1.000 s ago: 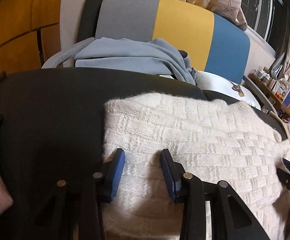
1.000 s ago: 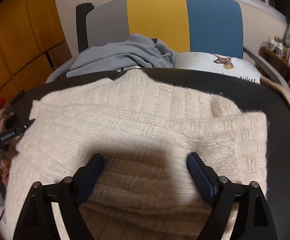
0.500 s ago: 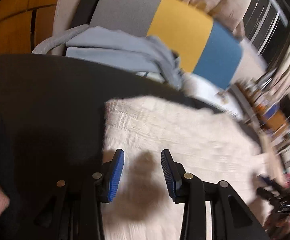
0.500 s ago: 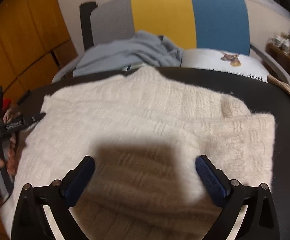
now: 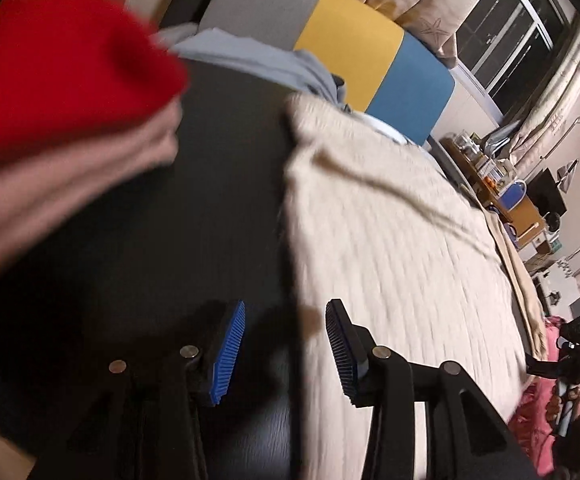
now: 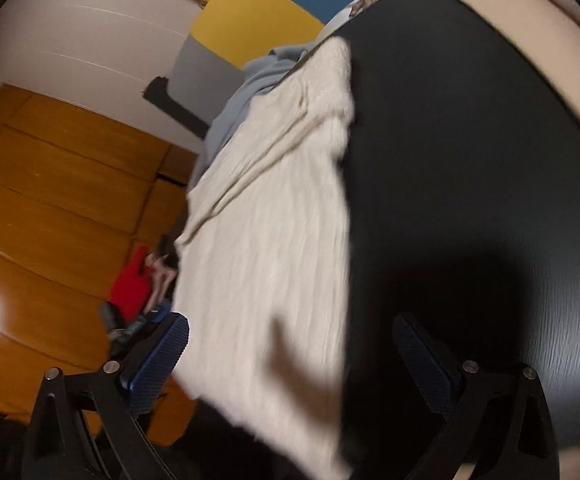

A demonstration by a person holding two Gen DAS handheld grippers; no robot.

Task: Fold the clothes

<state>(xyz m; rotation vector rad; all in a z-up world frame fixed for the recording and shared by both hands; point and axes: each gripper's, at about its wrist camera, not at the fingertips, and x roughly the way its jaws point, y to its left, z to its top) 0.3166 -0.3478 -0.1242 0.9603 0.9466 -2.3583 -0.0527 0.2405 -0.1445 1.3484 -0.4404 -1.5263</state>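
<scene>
A folded cream knit sweater (image 5: 390, 260) lies flat on the black table (image 5: 209, 200). My left gripper (image 5: 285, 350) hovers over the sweater's left edge; its jaws are opening and the blue pads press on nothing, the edge running beneath the gap. In the right wrist view the sweater (image 6: 269, 240) runs away from me, and my right gripper (image 6: 290, 360) stands wide open above its near right edge, one finger over the table (image 6: 470, 160), nothing gripped. The right gripper (image 5: 570, 356) also shows small at the far right of the left wrist view.
A folded red and pink pile (image 5: 49, 88) sits close at the left of the table. Behind the table stands a grey, yellow and blue chair (image 5: 350, 40) with a blue-grey garment (image 5: 257, 60) on it. A beige garment (image 6: 550, 20) hangs off the table's far side.
Both grippers have swung outward: the left from over the sweater to its left edge, the right to its right edge with a roll. The right jaws spread wider. The red pile came into view.
</scene>
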